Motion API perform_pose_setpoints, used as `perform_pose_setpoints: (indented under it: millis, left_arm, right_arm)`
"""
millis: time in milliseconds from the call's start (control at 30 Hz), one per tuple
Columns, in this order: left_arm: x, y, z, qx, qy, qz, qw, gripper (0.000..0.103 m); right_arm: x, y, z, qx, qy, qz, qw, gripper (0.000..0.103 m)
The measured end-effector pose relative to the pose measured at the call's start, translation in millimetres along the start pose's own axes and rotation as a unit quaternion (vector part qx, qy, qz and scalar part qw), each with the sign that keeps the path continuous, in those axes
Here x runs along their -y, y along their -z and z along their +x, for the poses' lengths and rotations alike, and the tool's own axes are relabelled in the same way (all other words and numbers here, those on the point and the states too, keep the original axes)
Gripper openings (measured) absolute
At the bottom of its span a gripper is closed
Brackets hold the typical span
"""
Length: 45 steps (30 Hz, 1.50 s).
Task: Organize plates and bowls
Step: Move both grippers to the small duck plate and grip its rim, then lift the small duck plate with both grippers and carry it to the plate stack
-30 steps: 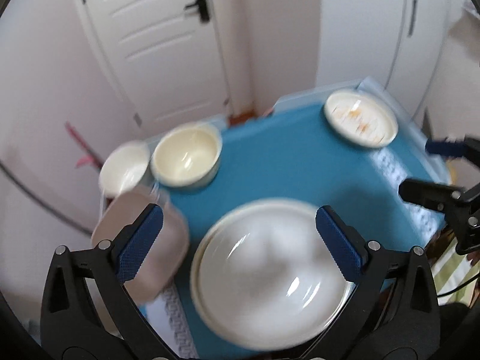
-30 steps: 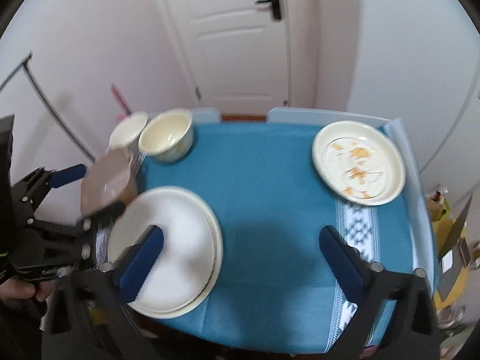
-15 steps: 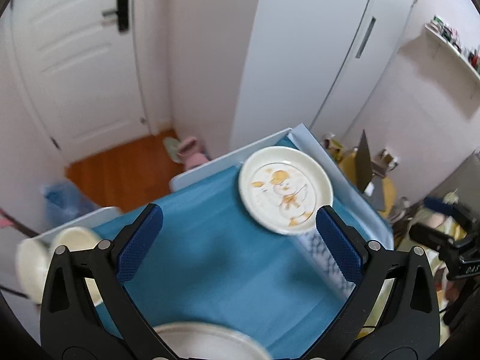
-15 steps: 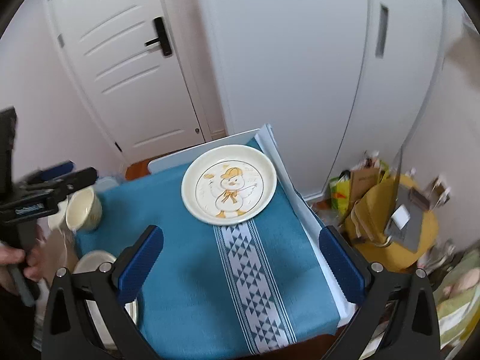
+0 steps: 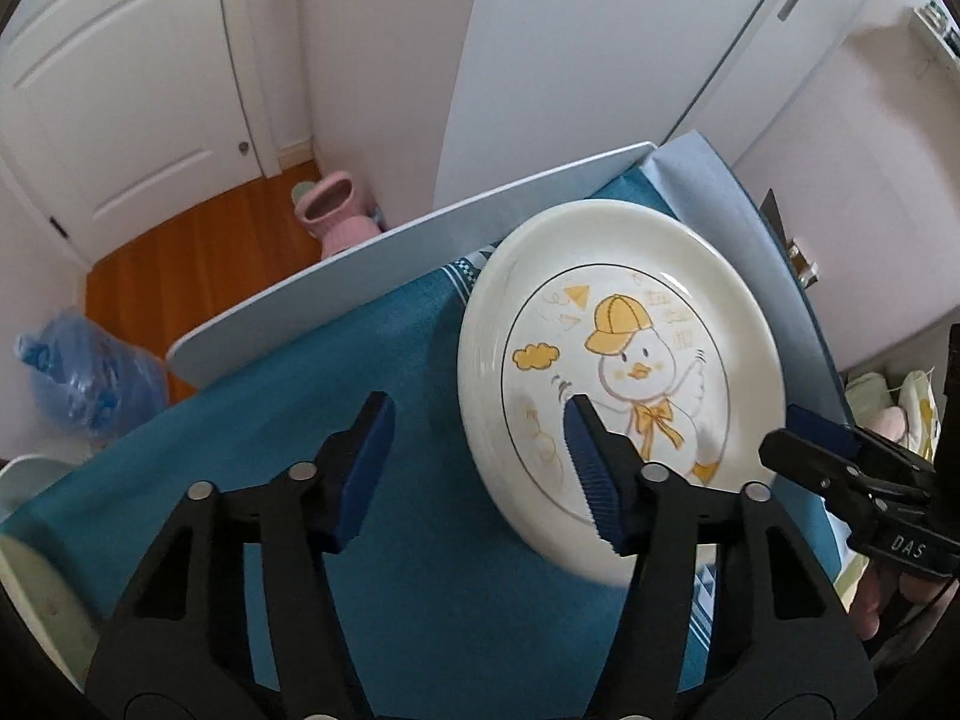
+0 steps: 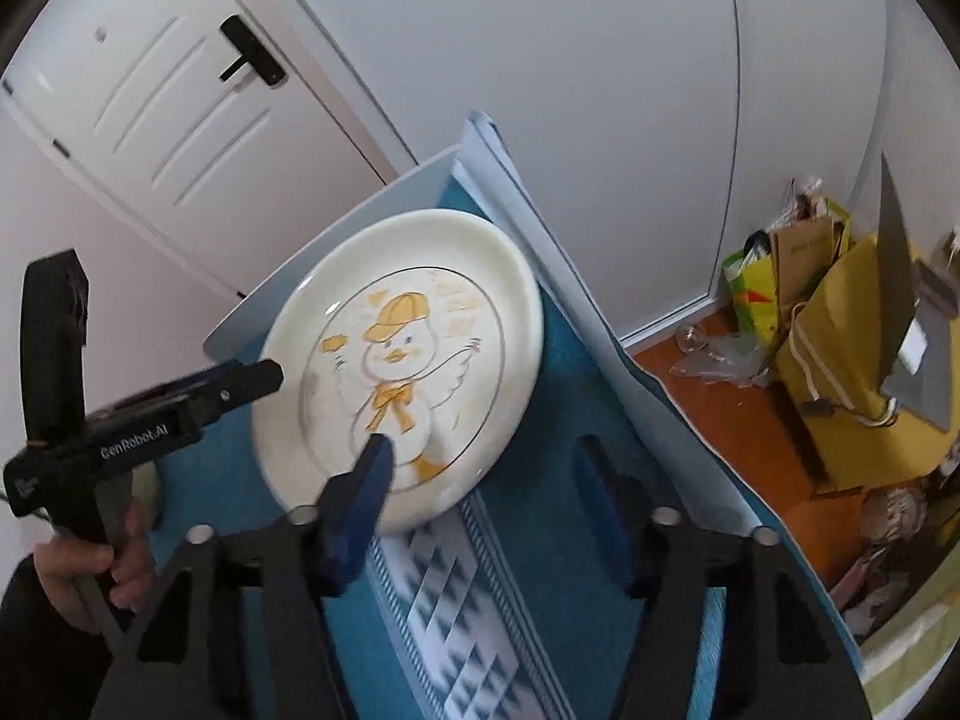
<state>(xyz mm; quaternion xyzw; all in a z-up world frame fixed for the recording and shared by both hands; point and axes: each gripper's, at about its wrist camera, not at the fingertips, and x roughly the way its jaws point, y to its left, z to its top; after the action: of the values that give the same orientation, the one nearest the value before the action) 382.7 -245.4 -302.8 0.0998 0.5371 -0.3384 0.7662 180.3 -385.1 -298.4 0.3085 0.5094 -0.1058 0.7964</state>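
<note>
A white plate with a yellow duck drawing [image 5: 624, 372] lies on the blue tablecloth [image 5: 336, 396] at the table's far right corner; it also shows in the right wrist view [image 6: 408, 372]. My left gripper [image 5: 480, 468] is open, its right finger over the plate's near left part, its left finger over the cloth. My right gripper [image 6: 492, 498] is open, its left finger over the plate's near edge, its right finger over the cloth. Each gripper shows in the other's view, at the plate's sides.
The rim of another white dish [image 5: 36, 594] shows at the left edge. A white door [image 6: 150, 90] and wall stand behind the table. A water jug [image 5: 84, 378] and pink slippers [image 5: 336, 210] lie on the floor; yellow bags [image 6: 840, 348] stand to the right.
Both grippers have swung right and closed in on the duck plate, which now fills the views. Their fingers have narrowed. The bowls and stacked plates have left view.
</note>
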Motion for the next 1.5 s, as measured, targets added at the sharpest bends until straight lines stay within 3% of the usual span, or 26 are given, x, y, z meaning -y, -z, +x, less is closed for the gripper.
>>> perform_pose_setpoints:
  millis: [167, 233, 333, 500, 733, 1033, 1233, 1500]
  left_arm:
    - [-2, -6, 17, -0.004, 0.000, 0.004, 1.0000, 0.042]
    - [-3, -8, 21, -0.003, -0.001, 0.002, 1.0000, 0.032]
    - [-3, -9, 21, -0.004, 0.006, 0.004, 1.0000, 0.020]
    - [2, -11, 22, -0.002, -0.001, 0.015, 0.9999, 0.019]
    - [1, -10, 18, -0.006, -0.006, 0.014, 0.9999, 0.019]
    - [6, -3, -6, 0.017, -0.002, 0.011, 0.9998, 0.019]
    - [5, 4, -41, 0.051, -0.002, -0.005, 0.9987, 0.019]
    - [-2, 33, -120, 0.104, -0.017, -0.046, 0.9934, 0.019]
  right_arm:
    - [7, -8, 16, 0.008, -0.001, 0.006, 1.000, 0.043]
    - [5, -11, 20, 0.008, 0.000, -0.002, 1.000, 0.034]
    - [2, -13, 22, 0.013, 0.000, 0.001, 1.000, 0.031]
    - [0, -16, 28, 0.012, 0.011, 0.001, 1.000, 0.016]
    - [2, -19, 26, 0.006, 0.008, -0.003, 1.000, 0.015]
    - [0, -23, 9, 0.023, 0.000, -0.024, 0.999, 0.015]
    - [-13, -25, -18, 0.047, -0.009, -0.059, 0.997, 0.015]
    - [-49, -21, -59, 0.058, -0.037, -0.112, 0.991, 0.015]
